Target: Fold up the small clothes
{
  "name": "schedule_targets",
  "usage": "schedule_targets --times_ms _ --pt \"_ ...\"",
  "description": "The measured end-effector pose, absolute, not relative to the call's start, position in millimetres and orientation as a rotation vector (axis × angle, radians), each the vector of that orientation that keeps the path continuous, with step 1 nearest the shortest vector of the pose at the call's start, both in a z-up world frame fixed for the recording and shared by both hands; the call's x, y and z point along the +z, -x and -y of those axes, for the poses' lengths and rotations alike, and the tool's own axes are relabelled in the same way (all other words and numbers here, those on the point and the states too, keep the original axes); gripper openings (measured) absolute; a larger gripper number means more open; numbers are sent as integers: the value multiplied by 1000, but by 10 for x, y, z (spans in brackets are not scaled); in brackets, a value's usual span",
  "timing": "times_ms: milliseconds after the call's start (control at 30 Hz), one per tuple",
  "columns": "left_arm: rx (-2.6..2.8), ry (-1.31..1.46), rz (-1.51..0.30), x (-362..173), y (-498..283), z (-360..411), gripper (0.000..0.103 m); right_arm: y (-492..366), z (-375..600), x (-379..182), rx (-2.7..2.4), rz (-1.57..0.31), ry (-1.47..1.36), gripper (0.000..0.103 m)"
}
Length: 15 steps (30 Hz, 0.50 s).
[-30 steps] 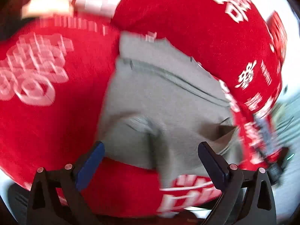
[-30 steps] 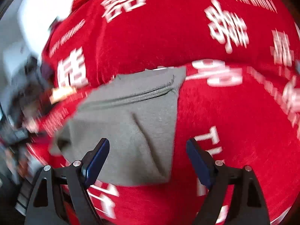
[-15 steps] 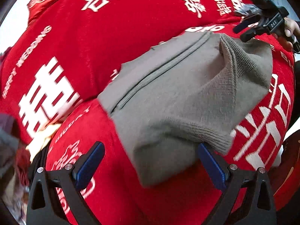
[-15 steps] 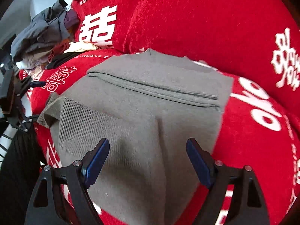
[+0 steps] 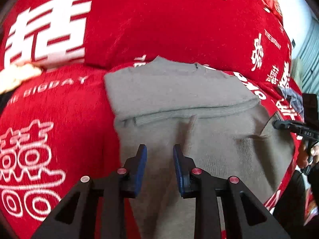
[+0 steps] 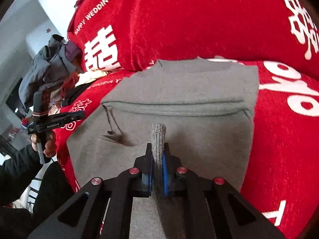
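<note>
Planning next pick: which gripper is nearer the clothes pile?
Left. The left gripper, closing over the grey garment, is near the clothes pile; the right gripper, closing on its fold, is farther.

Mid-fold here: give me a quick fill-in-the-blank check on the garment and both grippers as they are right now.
1. The grey knit garment lies on a ____ blanket with white lettering.
2. The right gripper, closing, pinches a ribbed fold of the ____.
3. The left gripper is closing; between its blue pads a ____ remains.

Missing words: red; garment; gap
</note>
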<state>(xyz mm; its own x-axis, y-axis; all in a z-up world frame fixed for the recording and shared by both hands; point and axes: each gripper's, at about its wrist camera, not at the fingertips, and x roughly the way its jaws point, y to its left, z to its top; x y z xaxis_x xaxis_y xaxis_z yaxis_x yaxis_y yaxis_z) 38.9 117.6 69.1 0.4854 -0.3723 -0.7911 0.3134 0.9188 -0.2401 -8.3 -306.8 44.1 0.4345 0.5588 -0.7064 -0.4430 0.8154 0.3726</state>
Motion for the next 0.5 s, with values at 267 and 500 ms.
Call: schedule_targets --times_ms 267,500 --pt "-506 -153 -944 725 -186 -891 100 -52 3136 377 606 -966 -116 76" --pt "-617 -209 -1101 486 -473 -543 64 -116 2917 257 628 -1026 46 16"
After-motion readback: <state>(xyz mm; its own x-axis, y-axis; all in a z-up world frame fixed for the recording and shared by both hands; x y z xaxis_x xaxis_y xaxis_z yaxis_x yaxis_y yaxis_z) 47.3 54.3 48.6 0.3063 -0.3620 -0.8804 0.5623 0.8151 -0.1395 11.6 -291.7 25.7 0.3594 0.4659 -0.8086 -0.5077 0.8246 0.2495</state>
